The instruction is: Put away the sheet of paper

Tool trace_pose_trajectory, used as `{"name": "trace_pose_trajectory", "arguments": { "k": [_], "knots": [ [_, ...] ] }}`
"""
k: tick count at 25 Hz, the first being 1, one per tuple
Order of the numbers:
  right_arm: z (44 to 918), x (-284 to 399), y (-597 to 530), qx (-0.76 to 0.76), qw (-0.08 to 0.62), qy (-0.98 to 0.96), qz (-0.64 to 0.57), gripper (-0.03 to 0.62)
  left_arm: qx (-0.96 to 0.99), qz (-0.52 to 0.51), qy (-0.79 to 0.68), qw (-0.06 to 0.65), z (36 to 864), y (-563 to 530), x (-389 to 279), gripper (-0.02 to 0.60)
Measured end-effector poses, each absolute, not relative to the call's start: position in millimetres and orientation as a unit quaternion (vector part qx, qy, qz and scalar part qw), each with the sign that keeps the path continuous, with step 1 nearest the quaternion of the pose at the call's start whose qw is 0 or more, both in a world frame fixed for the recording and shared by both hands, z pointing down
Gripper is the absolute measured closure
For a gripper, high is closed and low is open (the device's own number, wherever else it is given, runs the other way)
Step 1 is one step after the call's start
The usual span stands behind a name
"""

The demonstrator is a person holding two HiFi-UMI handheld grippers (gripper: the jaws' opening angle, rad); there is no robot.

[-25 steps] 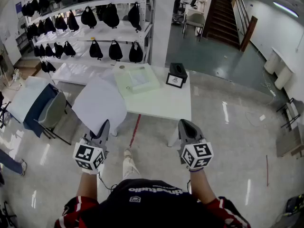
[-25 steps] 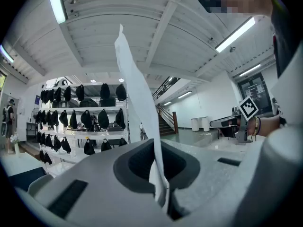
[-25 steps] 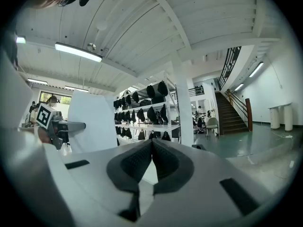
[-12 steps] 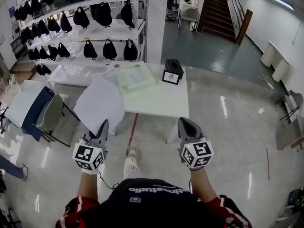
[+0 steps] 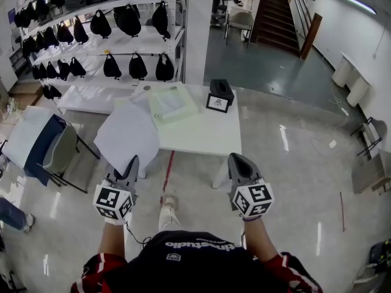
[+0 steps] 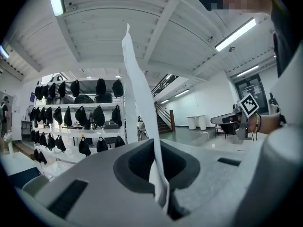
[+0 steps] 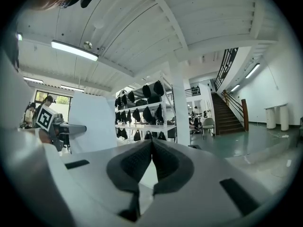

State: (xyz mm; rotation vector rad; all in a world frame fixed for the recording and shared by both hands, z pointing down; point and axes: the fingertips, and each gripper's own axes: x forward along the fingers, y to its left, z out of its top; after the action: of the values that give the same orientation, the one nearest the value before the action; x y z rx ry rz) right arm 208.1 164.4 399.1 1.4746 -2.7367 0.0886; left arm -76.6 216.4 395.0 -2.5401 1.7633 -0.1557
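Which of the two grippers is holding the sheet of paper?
The left gripper: its jaws are shut on the edge of the white sheet of paper. The right gripper is shut too, but with nothing between its jaws.

There are two grippers: the left gripper [image 5: 134, 162] at seven o'clock and the right gripper [image 5: 236, 159] at five. There is one sheet of paper [image 5: 128, 136], one white table [image 5: 201, 134], one pale green tray [image 5: 173, 104], one black box [image 5: 221, 90], one framed card [image 5: 215, 103], one grey chair [image 5: 61, 152] at nine o'clock, and over a dozen black bags [image 5: 128, 20] at eleven.
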Motion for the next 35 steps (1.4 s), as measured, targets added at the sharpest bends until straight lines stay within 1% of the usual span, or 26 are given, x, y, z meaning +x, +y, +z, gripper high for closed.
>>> {"name": "trace_pose_trajectory", "arguments": {
  "k": [23,35],
  "knots": [
    [411,169,104,0.445,0.032,-0.894,0.046,0.600,-0.802,-0.075,0.593,0.007,407,184,-112,0.577],
    [402,162,43,0.457,0.039,-0.888,0.039,0.602,-0.799,-0.074,0.596,0.004,406,127,-130,0.577]
  ]
}}
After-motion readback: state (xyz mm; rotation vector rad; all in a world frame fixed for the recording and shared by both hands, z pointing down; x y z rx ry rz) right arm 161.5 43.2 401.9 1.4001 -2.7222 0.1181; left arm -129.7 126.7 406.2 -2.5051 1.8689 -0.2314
